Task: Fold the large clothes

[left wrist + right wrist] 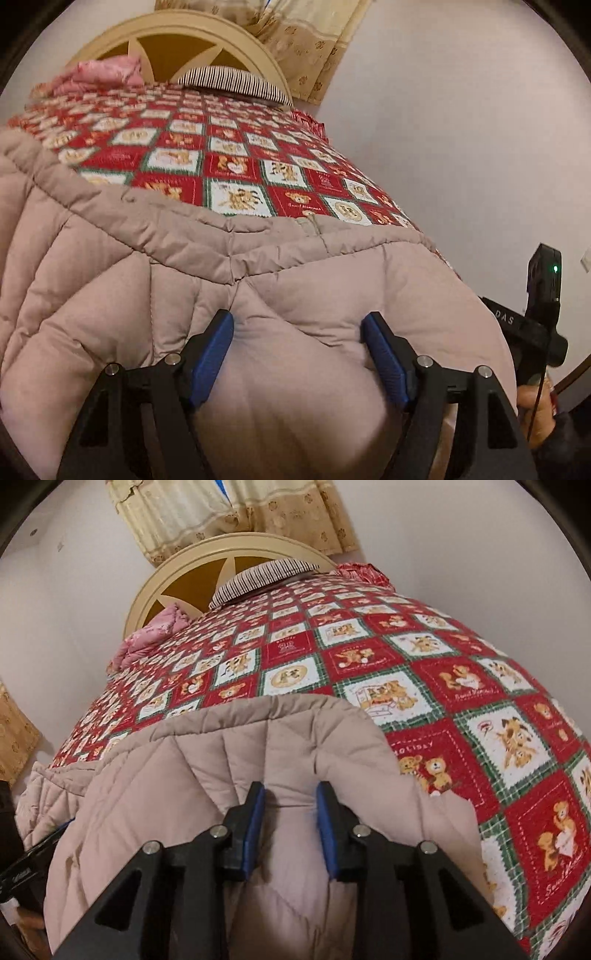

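Left wrist view, left to right: a quilted beige-pink padded coat (pixel 110 266) is spread over the near end of a bed; its stitched hem edge runs diagonally from the upper left down toward the right. Beyond it, a red-and-white checked bedspread (pixel 236 162) with bear prints is seen, and a folded pink quilt (pixel 107 75) lies at the far left by the cream headboard (pixel 177 33). A striped pillow (pixel 236 83) leans at the headboard's base, and a patterned curtain (pixel 314 44) hangs behind. The left gripper (pixel 297 326) is pushed into the coat's padding; its jaws stand wide apart, a bulge of fabric is bracketed between the blue pads (pixel 212 354), and whether they press on it cannot be told. At the far right edge, the other black tool with a green light is seen, held by a hand (pixel 535 410).

Right wrist view, left to right: the coat (pixel 155 794) is draped over the near left corner of the bed, with the bedspread (pixel 443 686) exposed to the right. The right gripper (pixel 290 805) is set on the coat; its jaws are narrowed, with a ridge of fabric pinched between the pads.
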Motion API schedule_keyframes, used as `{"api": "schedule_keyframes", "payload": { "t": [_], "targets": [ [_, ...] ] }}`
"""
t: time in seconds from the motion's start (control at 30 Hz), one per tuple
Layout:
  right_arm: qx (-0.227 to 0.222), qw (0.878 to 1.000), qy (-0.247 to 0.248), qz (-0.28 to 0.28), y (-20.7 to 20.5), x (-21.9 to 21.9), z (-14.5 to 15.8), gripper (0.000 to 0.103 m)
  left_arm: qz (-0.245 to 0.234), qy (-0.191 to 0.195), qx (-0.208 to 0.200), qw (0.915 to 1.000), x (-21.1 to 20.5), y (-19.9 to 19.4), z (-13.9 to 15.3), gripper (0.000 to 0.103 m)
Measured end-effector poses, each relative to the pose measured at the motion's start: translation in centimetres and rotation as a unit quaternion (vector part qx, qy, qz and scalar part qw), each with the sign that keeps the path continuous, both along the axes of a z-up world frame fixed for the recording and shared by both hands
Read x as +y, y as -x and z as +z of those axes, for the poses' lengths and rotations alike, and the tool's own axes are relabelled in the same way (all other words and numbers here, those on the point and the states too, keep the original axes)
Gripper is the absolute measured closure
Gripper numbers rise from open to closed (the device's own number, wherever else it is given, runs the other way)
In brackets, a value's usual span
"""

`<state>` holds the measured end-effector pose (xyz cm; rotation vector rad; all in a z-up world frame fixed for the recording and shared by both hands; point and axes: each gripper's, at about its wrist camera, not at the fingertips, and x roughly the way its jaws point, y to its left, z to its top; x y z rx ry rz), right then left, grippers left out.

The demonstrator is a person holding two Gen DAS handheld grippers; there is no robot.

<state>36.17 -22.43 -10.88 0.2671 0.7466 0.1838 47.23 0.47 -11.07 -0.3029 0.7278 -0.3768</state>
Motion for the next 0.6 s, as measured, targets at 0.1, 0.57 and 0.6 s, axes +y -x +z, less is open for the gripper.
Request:
{"api": "schedule_keyframes", "payload": {
  "t": [0.1,0.57,0.6],
  "targets": [
    [0.001,1.0,0.009,-0.006,-0.1,0.7,0.3,0.072,0.001,0.003,0.003,1.0,-0.1,-0.1,-0.2,0.03],
    [-0.023,0.995,0.055,0.08,3.6,11.5,2.0,0.075,0.013,-0.018,0.007,0.9997,-0.4,0.1,-0.3,0.03],
    [-0.02,0.995,0.059,0.077,3.4,11.3,1.4,0.075,0.014,-0.019,0.008,0.9997,-0.4,0.1,-0.3,0.03]
  ]
}}
